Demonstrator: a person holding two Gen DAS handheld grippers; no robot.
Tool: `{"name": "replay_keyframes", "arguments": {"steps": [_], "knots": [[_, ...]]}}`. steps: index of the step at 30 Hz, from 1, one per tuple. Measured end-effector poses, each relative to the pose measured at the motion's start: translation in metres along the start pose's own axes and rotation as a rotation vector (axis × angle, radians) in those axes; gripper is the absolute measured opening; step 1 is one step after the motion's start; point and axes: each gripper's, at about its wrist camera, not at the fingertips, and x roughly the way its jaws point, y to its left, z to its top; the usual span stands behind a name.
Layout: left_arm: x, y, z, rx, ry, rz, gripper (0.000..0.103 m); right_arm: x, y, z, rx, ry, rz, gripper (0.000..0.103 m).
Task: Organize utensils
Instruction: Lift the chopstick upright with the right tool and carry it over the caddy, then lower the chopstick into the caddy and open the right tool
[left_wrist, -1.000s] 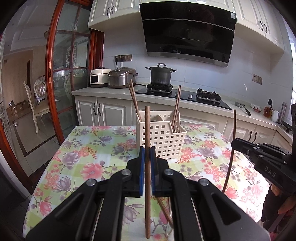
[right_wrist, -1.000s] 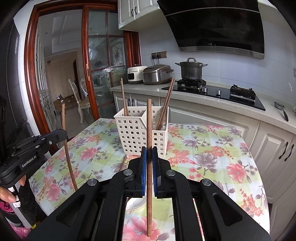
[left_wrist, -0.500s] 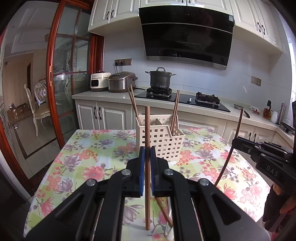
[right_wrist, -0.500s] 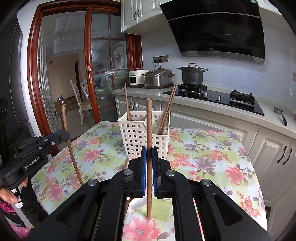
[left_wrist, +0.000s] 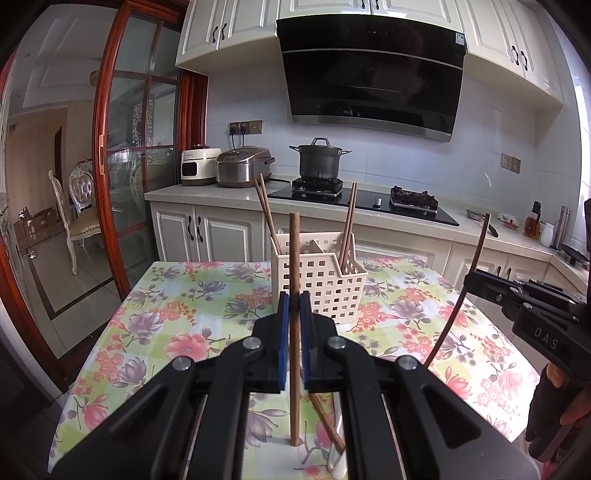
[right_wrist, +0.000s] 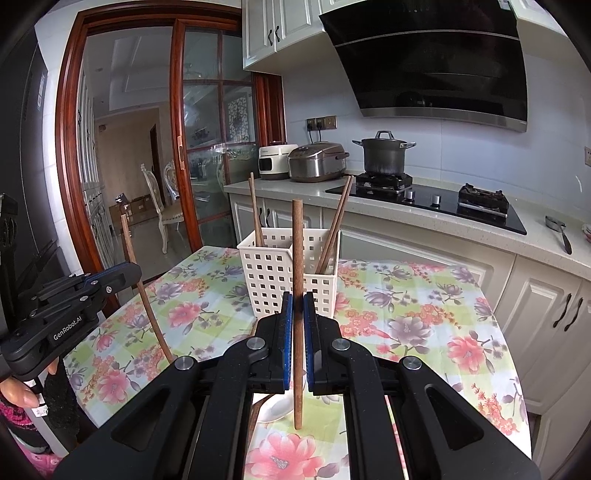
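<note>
My left gripper (left_wrist: 294, 299) is shut on a brown chopstick (left_wrist: 294, 240), held upright above the flowered table (left_wrist: 192, 317). My right gripper (right_wrist: 297, 299) is shut on a second brown chopstick (right_wrist: 297, 229), also upright. Ahead of both stands a white lattice basket (left_wrist: 325, 284) with two compartments. A pair of chopsticks (left_wrist: 265, 210) leans in its left compartment and another pair (left_wrist: 349, 221) in its right. In the right wrist view the basket (right_wrist: 273, 269) is straight ahead. Each gripper sees the other off to the side: right gripper (left_wrist: 480, 280), left gripper (right_wrist: 127, 273).
Below the grippers a white spoon (right_wrist: 277, 408) and a loose chopstick (left_wrist: 325, 417) lie on the table. Behind the table runs a counter with a hob, a pot (left_wrist: 319, 158) and rice cookers. A glass door stands at the left.
Both grippers keep their grip and hardly move. In the left wrist view the right gripper's chopstick leans slightly more than before.
</note>
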Motion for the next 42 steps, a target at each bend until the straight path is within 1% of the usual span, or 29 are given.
{"name": "replay_keyframes", "arguments": {"steps": [5,15,26,32,39,42], "knots": [[0.001,-0.002,0.004,0.012,-0.004,-0.003,0.006,0.003,-0.002,0.003,0.0,0.002,-0.006,0.006],[0.008,-0.005,0.012,0.023,0.004,-0.017,0.006,0.017,-0.003,0.024,-0.021,0.0,-0.006,0.006],[0.011,-0.001,0.03,0.051,-0.013,0.002,0.006,0.026,-0.003,0.041,-0.056,-0.014,-0.026,0.006],[0.014,0.003,0.052,0.062,-0.032,0.009,0.006,0.032,-0.004,0.057,-0.068,-0.029,-0.028,0.006],[0.026,0.003,0.087,0.075,-0.035,-0.009,0.006,0.042,-0.009,0.084,-0.062,-0.048,-0.021,0.006],[0.032,0.006,0.102,0.065,-0.034,-0.023,0.006,0.048,-0.014,0.095,-0.043,-0.044,-0.013,0.006]]}}
